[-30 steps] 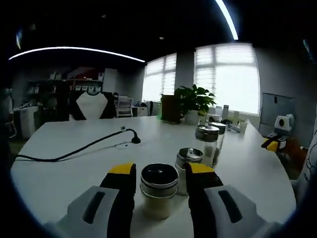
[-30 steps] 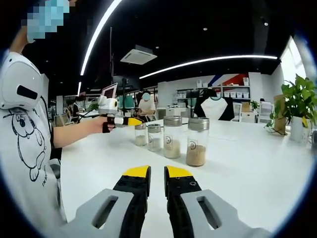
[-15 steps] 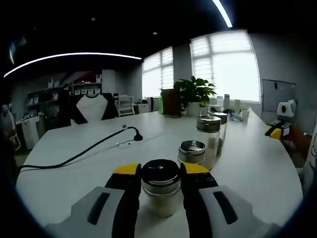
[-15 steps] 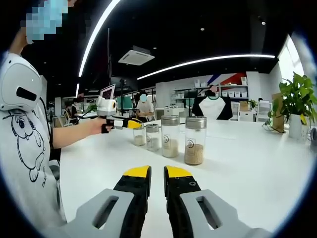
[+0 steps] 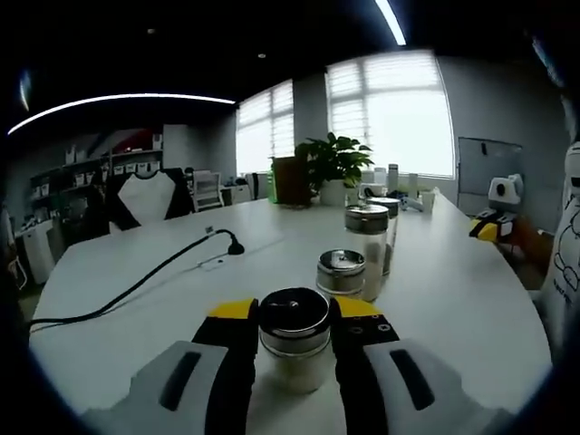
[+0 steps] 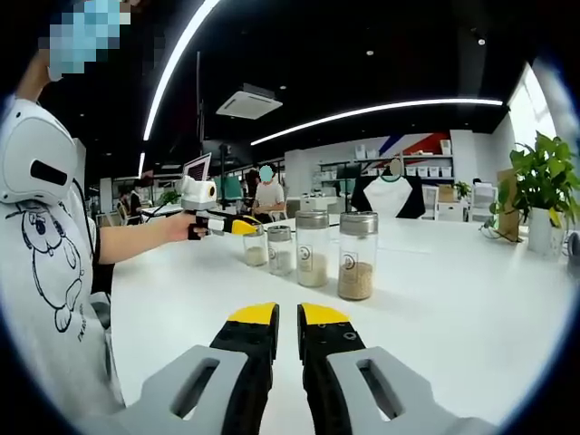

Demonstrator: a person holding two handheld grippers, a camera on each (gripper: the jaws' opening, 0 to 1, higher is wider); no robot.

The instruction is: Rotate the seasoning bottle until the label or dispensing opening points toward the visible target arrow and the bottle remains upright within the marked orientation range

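left gripper — fingers now closed on seasoning bottle | a second ago — apart beside it

This is an open-plan office. A large white table stands under long strip lights and a ceiling air-conditioning unit. Tall windows with blinds light the far wall, with a potted plant before them. Shelving with boxes, office chairs and a seated person at a screen appear farther back.
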